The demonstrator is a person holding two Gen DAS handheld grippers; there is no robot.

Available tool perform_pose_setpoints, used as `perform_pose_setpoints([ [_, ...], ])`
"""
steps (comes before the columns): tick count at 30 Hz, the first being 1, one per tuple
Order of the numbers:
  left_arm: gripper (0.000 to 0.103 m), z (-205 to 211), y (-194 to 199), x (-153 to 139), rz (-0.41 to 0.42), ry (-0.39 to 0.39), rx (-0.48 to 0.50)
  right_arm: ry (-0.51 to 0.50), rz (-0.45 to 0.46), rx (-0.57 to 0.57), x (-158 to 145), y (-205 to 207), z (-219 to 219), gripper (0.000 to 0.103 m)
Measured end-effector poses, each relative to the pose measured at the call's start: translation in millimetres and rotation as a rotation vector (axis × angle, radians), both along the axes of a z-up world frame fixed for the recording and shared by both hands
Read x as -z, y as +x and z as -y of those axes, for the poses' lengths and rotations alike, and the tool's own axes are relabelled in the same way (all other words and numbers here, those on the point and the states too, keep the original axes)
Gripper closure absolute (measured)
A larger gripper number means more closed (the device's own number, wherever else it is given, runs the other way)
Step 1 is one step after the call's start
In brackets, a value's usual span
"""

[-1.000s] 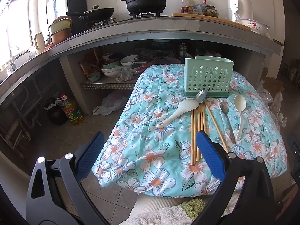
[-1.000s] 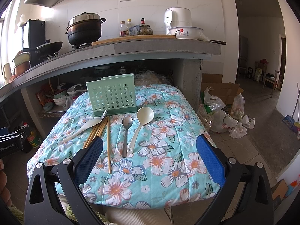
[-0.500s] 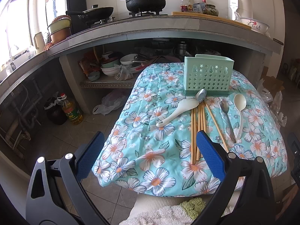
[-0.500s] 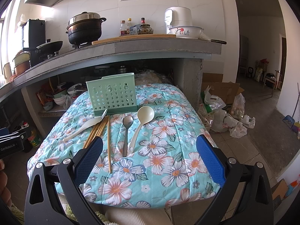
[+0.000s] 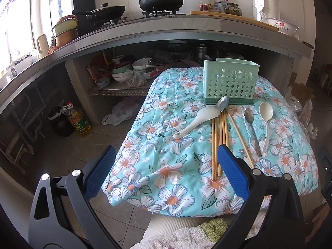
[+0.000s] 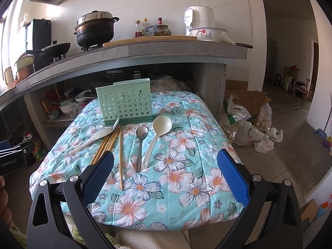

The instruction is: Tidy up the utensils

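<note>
A green perforated utensil holder (image 5: 230, 83) (image 6: 125, 101) stands at the far end of a floral-covered table (image 5: 166, 145) (image 6: 186, 155). In front of it lie a white rice paddle (image 5: 196, 122) (image 6: 89, 141), a metal spoon (image 5: 223, 103) resting on the paddle, several wooden chopsticks (image 5: 220, 139) (image 6: 108, 143), a second metal spoon (image 5: 252, 128) (image 6: 140, 145) and a white ladle (image 5: 265, 120) (image 6: 157, 132). My left gripper (image 5: 166, 172) is open and empty near the table's front left. My right gripper (image 6: 166, 172) is open and empty above the front edge.
A concrete counter (image 6: 166, 49) behind holds a black pot (image 6: 95, 31), a pan, bottles and a white cooker (image 6: 199, 19). Bowls sit on the shelf below (image 5: 124, 72). An oil bottle (image 5: 78, 120) stands on the floor at left; bags and a cardboard box (image 6: 247, 105) at right.
Both views shift only slightly; the left gripper has edged a little toward the table. Nothing on the table has moved.
</note>
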State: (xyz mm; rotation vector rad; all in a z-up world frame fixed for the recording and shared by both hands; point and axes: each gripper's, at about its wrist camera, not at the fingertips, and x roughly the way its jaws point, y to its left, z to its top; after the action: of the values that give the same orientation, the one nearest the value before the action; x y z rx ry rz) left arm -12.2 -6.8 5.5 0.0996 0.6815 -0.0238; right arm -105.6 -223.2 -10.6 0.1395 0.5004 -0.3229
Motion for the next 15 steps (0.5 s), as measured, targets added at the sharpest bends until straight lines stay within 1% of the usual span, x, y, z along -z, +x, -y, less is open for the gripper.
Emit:
perform_pose_setpoints([
  [4,0.008,-1,7,10,-0.036,0.012,0.008,-0.026,-0.016,-0.017,2,8,-1,0.006],
  [7,0.008,-3,17,23,-0.076,0.026,0.010,-0.041,-0.049,-0.037,8,19,0,0.006],
  [12,0.008,-15,39,56,-0.217,-0.015,0.006,-0.013,-0.179,-0.040,34,49,10,0.006],
  [15,0.008,-22,47,65,-0.244,-0.027,0.007,0.029,-0.244,-0.054,46,68,18,0.006],
])
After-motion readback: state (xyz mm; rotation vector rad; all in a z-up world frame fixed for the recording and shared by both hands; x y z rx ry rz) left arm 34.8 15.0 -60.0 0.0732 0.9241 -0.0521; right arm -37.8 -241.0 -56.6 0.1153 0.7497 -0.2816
